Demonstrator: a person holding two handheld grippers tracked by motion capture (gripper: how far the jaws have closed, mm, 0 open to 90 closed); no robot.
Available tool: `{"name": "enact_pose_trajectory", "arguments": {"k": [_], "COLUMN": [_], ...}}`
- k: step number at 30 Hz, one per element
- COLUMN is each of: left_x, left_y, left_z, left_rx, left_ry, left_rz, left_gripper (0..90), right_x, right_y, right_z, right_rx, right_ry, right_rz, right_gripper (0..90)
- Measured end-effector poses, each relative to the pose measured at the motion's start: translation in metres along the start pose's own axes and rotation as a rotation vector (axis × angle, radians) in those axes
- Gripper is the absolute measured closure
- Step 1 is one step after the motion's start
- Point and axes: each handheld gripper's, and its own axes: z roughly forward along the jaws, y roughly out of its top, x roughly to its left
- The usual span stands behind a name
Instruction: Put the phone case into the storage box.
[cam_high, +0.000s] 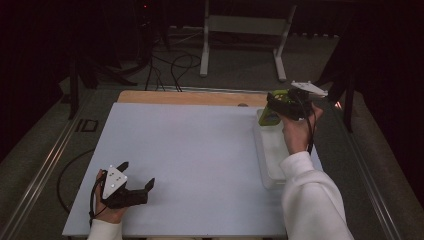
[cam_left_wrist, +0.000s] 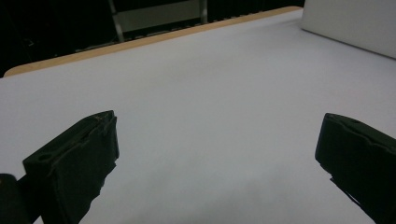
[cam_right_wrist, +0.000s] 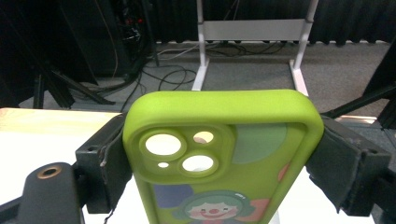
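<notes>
Right tongs clamp a green phone case; left tongs idle, spread wide.

Case: matte, soft-looking, rounded corners, cartoon clown print, raised camera cutouts, held above the counter's 2 o'clock corner over a translucent rectangular tray. Left tongs rest at 7 o'clock on the smooth white counter, holding nothing.

Worktop: white surface bare from left edge across the middle to the near edge; free passage there. Left gripper sits at the near left corner, jaws spread wide, bare white surface between and ahead of them in the left gripper view. Obstacle: a clear tray along the right edge. Right gripper holds a green phone case above the tray's far end, at the far right corner.
</notes>
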Motion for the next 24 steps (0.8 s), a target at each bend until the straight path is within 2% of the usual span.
{"name": "enact_pose_trajectory", "arguments": {"k": [24], "left_x": [0.001], "left_y": [0.000], "left_z": [-0.001], "left_rx": [-0.003], "left_ry": [0.003], "left_rz": [-0.002], "left_gripper": [0.0], "right_x": [-0.007], "right_y": [-0.009], "right_z": [0.014], "right_rx": [0.023], "right_ry": [-0.050], "right_rz": [0.006], "right_gripper": [15.8]}}
